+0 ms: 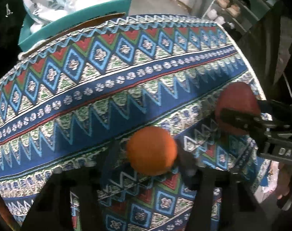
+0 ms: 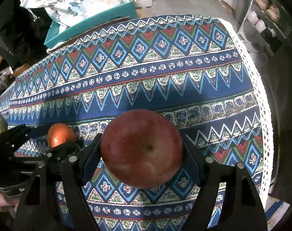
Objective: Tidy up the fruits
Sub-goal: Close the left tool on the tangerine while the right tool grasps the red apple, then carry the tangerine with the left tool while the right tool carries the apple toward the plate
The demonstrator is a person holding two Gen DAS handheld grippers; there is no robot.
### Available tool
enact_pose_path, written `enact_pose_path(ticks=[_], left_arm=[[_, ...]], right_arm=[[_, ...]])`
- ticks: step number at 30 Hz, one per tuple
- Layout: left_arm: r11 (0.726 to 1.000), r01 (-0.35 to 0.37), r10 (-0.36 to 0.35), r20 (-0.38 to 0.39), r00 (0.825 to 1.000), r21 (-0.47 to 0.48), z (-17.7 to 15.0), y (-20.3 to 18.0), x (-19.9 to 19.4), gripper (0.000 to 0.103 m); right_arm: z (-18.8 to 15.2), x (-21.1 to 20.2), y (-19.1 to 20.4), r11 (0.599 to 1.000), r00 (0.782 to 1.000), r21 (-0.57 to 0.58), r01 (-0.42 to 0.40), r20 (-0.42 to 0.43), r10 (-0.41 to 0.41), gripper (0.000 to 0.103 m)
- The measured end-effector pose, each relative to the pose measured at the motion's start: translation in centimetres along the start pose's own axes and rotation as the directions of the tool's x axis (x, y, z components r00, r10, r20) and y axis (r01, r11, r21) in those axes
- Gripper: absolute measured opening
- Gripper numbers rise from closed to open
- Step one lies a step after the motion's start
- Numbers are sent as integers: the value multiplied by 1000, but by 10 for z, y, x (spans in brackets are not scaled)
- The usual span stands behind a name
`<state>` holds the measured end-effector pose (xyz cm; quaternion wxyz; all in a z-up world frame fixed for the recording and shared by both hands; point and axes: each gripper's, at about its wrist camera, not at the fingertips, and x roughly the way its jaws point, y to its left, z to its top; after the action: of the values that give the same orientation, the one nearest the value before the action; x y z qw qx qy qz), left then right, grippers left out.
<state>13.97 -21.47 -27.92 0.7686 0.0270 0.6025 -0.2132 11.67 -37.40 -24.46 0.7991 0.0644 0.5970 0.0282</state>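
A red apple (image 2: 141, 148) is clamped between the right gripper's (image 2: 142, 150) fingers above the patterned tablecloth (image 2: 165, 80), its dimpled end turned toward the camera. An orange (image 1: 151, 151) is pinched in the left gripper (image 1: 151, 154), just left of the apple; being round, no long axis is shown.

Apple (image 2: 141, 148) dark red; orange (image 1: 151, 151) orange; tablecloth (image 2: 165, 80) blue zigzag-diamond pattern.

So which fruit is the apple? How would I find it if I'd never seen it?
Look at the table under the blue patterned tablecloth. Toward its near, lace-edged end, the right gripper is clamped on the apple. It is dark red, with a dimple facing you, and looks bigger than the bright orange fruit held to its left.
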Motion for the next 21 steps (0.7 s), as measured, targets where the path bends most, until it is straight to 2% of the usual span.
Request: enact_pose_path(ticks=[5, 8, 21], left_arm=[[999, -47, 46, 23, 999, 27, -4, -3, -5, 49], [999, -43, 43, 34, 999, 18, -4, 0, -12, 49], [996, -92, 87, 171, 981, 21, -3, 3, -80, 49]], right_arm=[[2, -2, 4, 1000, 1000, -10, -1, 8, 1, 77], [4, -9, 8, 1000, 1000, -17, -3, 28, 4, 77], [6, -53, 31, 997, 989, -77, -31, 142, 41, 77]])
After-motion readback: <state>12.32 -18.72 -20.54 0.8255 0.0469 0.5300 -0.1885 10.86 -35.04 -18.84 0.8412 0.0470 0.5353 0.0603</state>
